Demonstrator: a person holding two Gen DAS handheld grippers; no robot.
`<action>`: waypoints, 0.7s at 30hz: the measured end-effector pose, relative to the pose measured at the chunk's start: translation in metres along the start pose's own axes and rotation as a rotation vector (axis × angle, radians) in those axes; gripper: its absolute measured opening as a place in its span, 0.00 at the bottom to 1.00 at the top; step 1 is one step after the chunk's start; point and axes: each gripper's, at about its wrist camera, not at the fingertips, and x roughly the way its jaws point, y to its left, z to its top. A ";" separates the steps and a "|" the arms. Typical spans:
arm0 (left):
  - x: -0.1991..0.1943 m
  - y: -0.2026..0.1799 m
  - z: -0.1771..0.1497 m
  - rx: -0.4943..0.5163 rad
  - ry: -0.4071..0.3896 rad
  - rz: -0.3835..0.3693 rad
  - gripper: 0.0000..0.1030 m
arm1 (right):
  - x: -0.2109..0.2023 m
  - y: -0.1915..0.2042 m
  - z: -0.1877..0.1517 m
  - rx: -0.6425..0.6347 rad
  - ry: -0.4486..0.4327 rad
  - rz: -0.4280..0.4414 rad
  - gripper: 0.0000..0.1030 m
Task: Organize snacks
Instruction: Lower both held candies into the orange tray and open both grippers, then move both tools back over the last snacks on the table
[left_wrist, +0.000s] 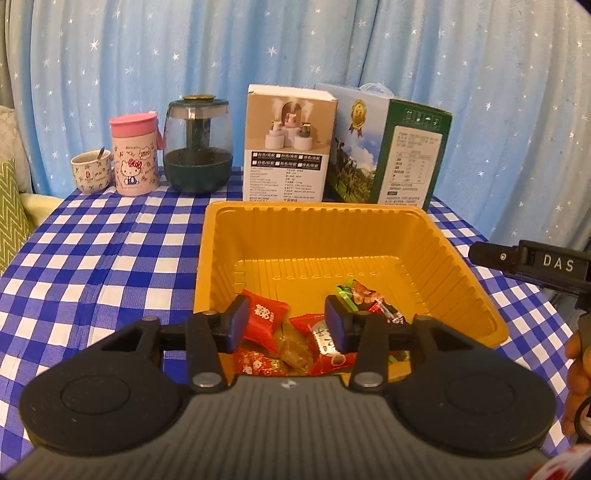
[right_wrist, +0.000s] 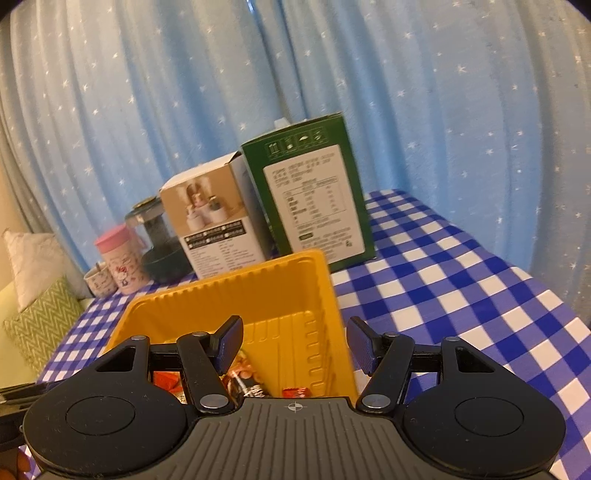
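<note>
**Snacks sitting in the yellow tray, both grippers hanging over it**

Snacks (left_wrist: 295, 332) are piled at the near end of the yellow tray, so that's where the task stuff is. Going big to small:

- Curtain (left_wrist: 147, 74): soft blue fabric, hangs in folds, dotted with little white stars.
- Tablecloth (left_wrist: 92, 258): blue and white checks, a bit creased.
- Green carton (right_wrist: 314, 192): tall, glossy card, white label panel on its side. Just beside it is a beige box (left_wrist: 288, 144), also card, boxy and upright.
- Yellow tray (left_wrist: 369, 229): thin moulded plastic, rectangular, ribbed walls, far half bare.
- Glass jar (left_wrist: 197, 147): rounded, dark green base and lid.
- Pink-lidded cup (left_wrist: 136, 155): cylinder with a cartoon cat print.
- Small mug (left_wrist: 90, 171): ceramic-looking, a spoon stands in it.
- The wrappers themselves: crinkly foil, mostly red, 1 square packet, 1 clear one with something brownish inside.

Left gripper (left_wrist: 290, 325): blue pads moderately apart over the pile, nothing pinched. Right gripper (right_wrist: 293, 345): jaws fairly wide, straddling the tray's right wall, empty.
</note>
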 end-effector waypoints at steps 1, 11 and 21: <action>-0.002 -0.002 -0.001 0.009 -0.006 -0.003 0.47 | -0.002 -0.002 0.000 0.004 -0.006 -0.003 0.60; -0.035 -0.027 -0.016 0.027 -0.012 -0.036 0.51 | -0.046 -0.007 -0.014 0.024 -0.015 -0.022 0.60; -0.097 -0.050 -0.052 0.007 -0.001 -0.058 0.55 | -0.111 -0.002 -0.049 0.005 0.000 -0.020 0.60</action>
